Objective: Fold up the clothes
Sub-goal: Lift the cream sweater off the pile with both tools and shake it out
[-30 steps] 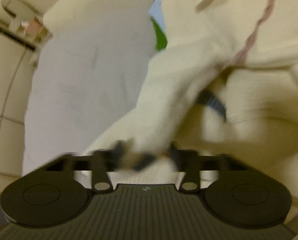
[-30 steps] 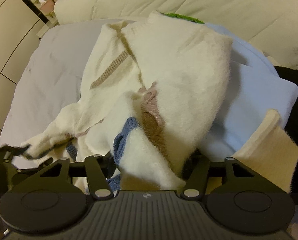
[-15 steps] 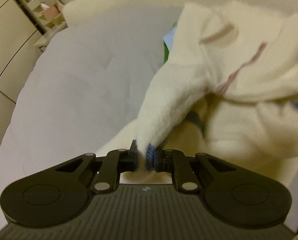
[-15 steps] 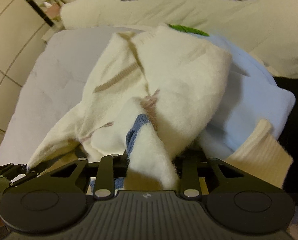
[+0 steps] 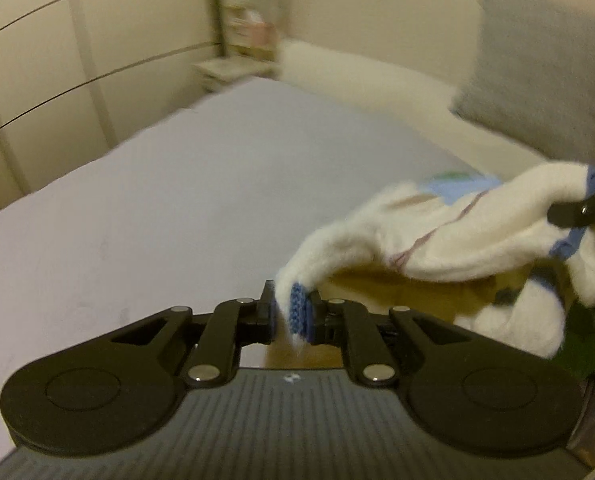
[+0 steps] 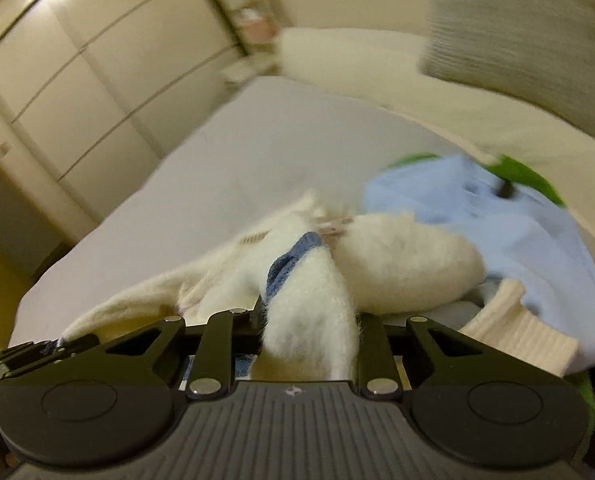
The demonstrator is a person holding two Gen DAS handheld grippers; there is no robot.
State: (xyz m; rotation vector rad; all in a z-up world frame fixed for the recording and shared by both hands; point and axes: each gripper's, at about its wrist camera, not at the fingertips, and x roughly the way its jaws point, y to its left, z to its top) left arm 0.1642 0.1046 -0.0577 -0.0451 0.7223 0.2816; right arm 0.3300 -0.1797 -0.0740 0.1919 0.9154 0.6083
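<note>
A fluffy cream sweater [image 5: 457, 236] with blue trim and thin brown stripes hangs lifted above the lavender bed sheet [image 5: 157, 208]. My left gripper [image 5: 293, 316] is shut on its blue-edged corner. My right gripper [image 6: 309, 320] is shut on another blue-trimmed part of the sweater [image 6: 397, 264]; its tip shows at the right edge of the left wrist view [image 5: 581, 208]. The left gripper also shows at the lower left of the right wrist view [image 6: 37, 350]. The sweater sags between the two grippers.
A light blue garment [image 6: 517, 224], a green garment [image 6: 529, 176] and a cream ribbed cuff [image 6: 521, 336] lie on the right of the bed. A grey cushion [image 5: 537, 72] and cream pillow [image 5: 369, 80] are at the head. Wardrobe doors [image 6: 77, 92] stand left.
Both grippers have risen and tilted up with the sweater, lifting it off the pile. The light blue and green garments beneath are now uncovered.
</note>
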